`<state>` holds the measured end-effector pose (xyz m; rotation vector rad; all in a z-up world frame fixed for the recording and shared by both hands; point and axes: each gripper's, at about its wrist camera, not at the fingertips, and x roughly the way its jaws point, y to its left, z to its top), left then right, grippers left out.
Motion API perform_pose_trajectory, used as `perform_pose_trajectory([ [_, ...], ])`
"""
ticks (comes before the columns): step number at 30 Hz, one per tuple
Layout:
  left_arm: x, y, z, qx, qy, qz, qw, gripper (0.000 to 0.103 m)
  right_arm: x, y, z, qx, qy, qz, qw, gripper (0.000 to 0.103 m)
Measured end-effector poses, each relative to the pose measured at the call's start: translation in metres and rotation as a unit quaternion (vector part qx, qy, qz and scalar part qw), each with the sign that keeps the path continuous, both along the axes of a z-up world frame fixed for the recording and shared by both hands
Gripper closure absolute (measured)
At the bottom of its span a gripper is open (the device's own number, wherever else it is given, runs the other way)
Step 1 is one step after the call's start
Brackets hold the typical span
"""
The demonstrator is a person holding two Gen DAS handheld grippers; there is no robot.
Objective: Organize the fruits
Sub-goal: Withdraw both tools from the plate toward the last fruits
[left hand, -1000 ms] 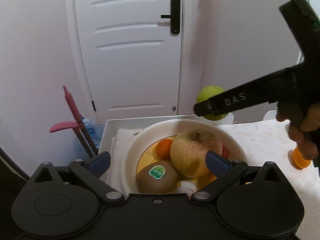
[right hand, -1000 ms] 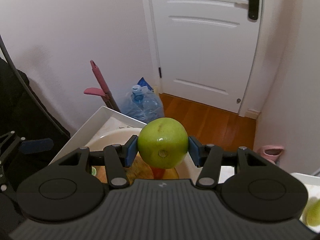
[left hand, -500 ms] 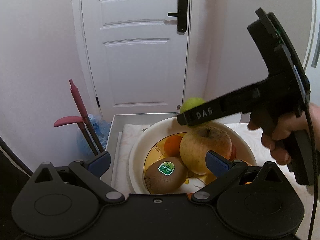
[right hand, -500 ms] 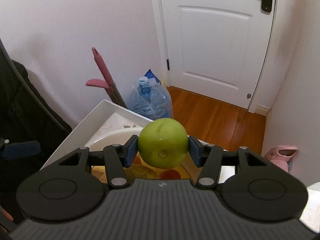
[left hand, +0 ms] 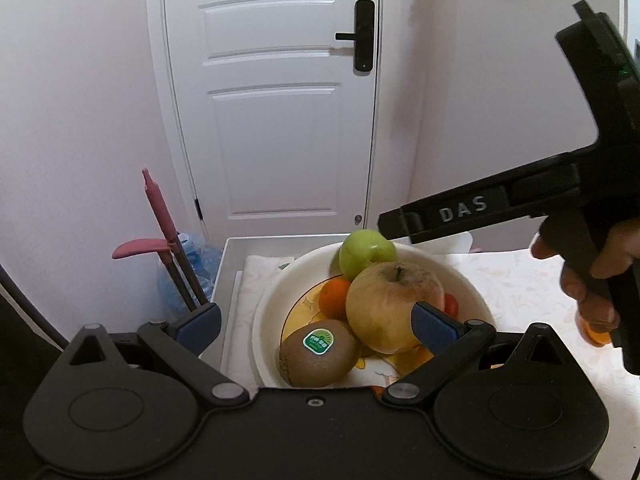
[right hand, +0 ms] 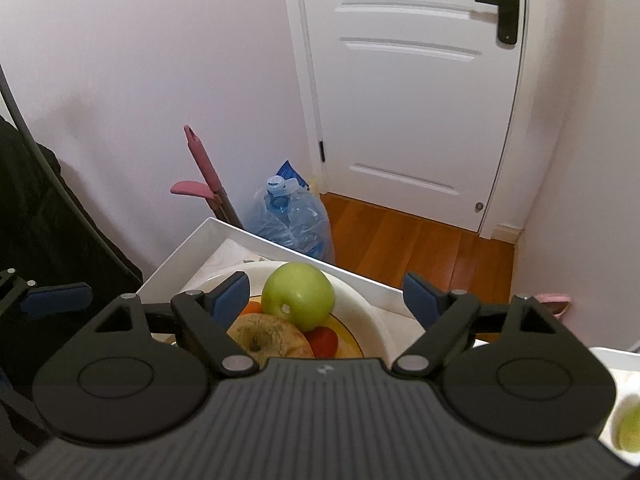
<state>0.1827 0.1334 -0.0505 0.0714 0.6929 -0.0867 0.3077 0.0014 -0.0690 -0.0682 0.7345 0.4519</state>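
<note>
A white bowl [left hand: 272,300] [right hand: 372,320] holds a kiwi [left hand: 318,352] with a green sticker, an orange [left hand: 334,296], a big yellow-red apple [left hand: 388,304] [right hand: 268,336] and a small red fruit [right hand: 322,340]. A green apple [left hand: 362,254] [right hand: 298,294] rests on top of them at the bowl's far side. My right gripper [right hand: 325,284] hangs just above it, its jaws opening; the apple lies between the pads and neither touches it. My left gripper [left hand: 316,308] stands open at the bowl's near side, holding nothing.
The bowl sits in a white tray [left hand: 232,264] on a patterned tablecloth [left hand: 520,280]. An orange fruit [left hand: 596,334] lies under the person's hand at right. Another green fruit [right hand: 628,428] shows at the lower right edge. A pink-handled mop [right hand: 200,164] and a water bottle [right hand: 288,216] stand beyond the table.
The right gripper came down over the bowl and spread its pads off the green apple, which now lies on the other fruit. The left gripper has stayed open.
</note>
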Motion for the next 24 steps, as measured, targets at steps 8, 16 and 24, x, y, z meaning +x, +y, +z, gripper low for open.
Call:
perform_pose_trajectory([
  [8,-0.02,-0.012,0.023,0.007,-0.017,-0.007,0.9998,0.0,-0.038,-0.029,0.035,0.007,-0.015,-0.024,1.0,0.004],
  [16,-0.045,-0.037,0.05,0.01,-0.036,-0.017,0.9992,0.0,-0.086,-0.085,0.06,0.017,-0.029,-0.066,0.997,0.004],
  [24,-0.076,-0.089,0.066,0.02,-0.05,0.002,0.9986,0.0,-0.127,-0.153,0.068,-0.001,-0.039,-0.08,0.996,0.0],
])
